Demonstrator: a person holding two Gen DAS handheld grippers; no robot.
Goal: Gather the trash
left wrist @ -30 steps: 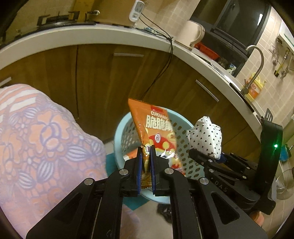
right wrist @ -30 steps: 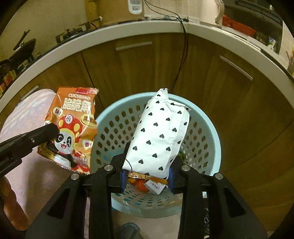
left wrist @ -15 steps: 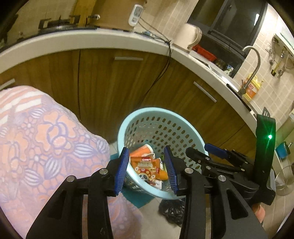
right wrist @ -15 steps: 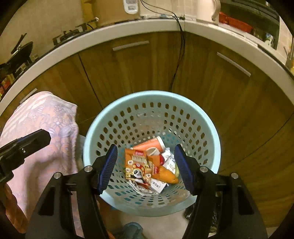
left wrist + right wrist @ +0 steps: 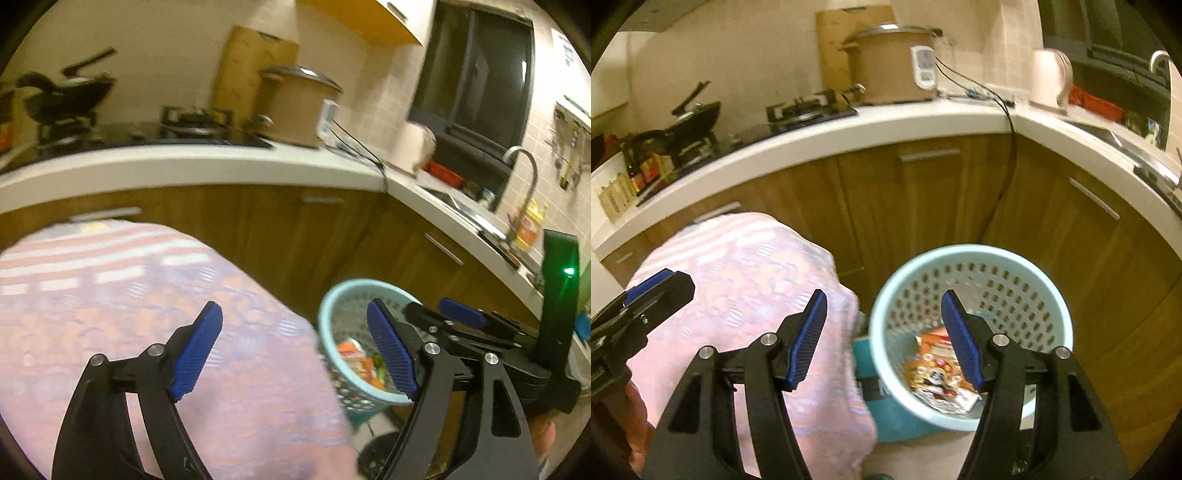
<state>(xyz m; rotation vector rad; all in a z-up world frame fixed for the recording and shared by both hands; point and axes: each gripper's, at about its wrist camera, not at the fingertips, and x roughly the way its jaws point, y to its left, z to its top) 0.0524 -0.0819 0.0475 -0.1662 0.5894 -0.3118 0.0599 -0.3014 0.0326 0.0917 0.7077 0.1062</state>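
Jaws: left gripper [image 5: 295, 350] opening wide, empty; right gripper [image 5: 882, 339] wide, empty. Snack bag and white pouch, clamped a second ago, now dropped; wrappers [image 5: 940, 373] lie in blue basket [image 5: 971, 254]. Both free for more trash.

the left gripper [image 5: 295, 347] fills the lower frame, jaws opening, nothing between its blue fingers [image 5: 195, 350]. the right gripper [image 5: 884, 339] likewise stands spread wide and empty.
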